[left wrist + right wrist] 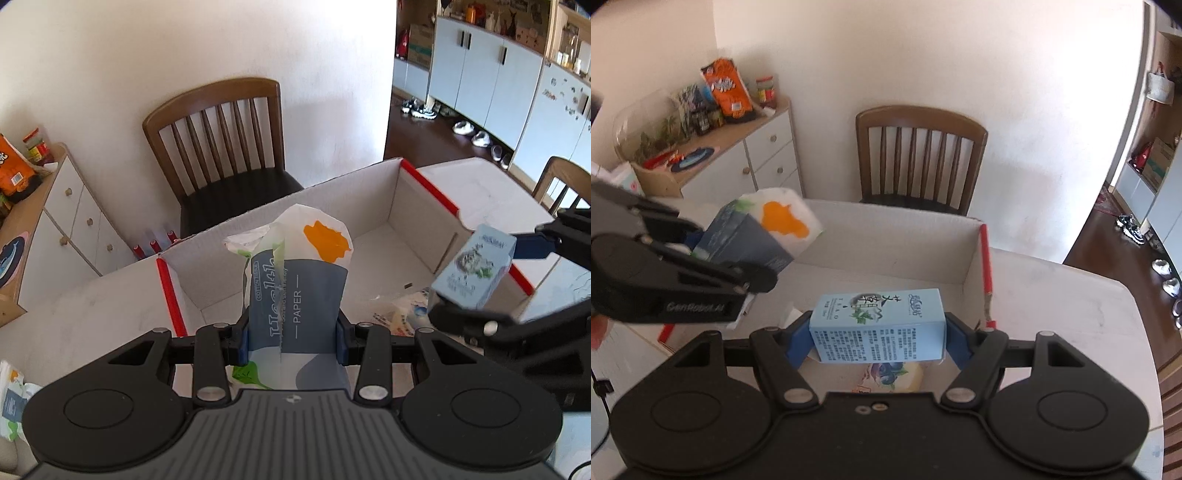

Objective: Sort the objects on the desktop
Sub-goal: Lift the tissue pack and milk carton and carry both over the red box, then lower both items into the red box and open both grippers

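Note:
My left gripper (pixel 293 341) is shut on a soft tissue pack (pixel 295 288), white and grey-blue with an orange blot, held upright over the near edge of a white cardboard box (pixel 391 206) with red-taped edges. My right gripper (pixel 877 341) is shut on a light blue carton (pixel 879 325) with printed text, held lying crosswise above the box (pixel 897 243). In the left wrist view the blue carton (pixel 474 267) hangs at the right over the box. The right wrist view has the tissue pack (pixel 768 232) at the left. A plastic-wrapped packet (pixel 400 312) lies on the box floor.
A wooden chair (pixel 225 140) stands beyond the box against the wall. A white drawer cabinet (pixel 764 155) with snack bags and jars is at the left. Another tissue pack (pixel 11 406) lies on the white table (pixel 1071 295) at the lower left. A second chair (pixel 561 184) is far right.

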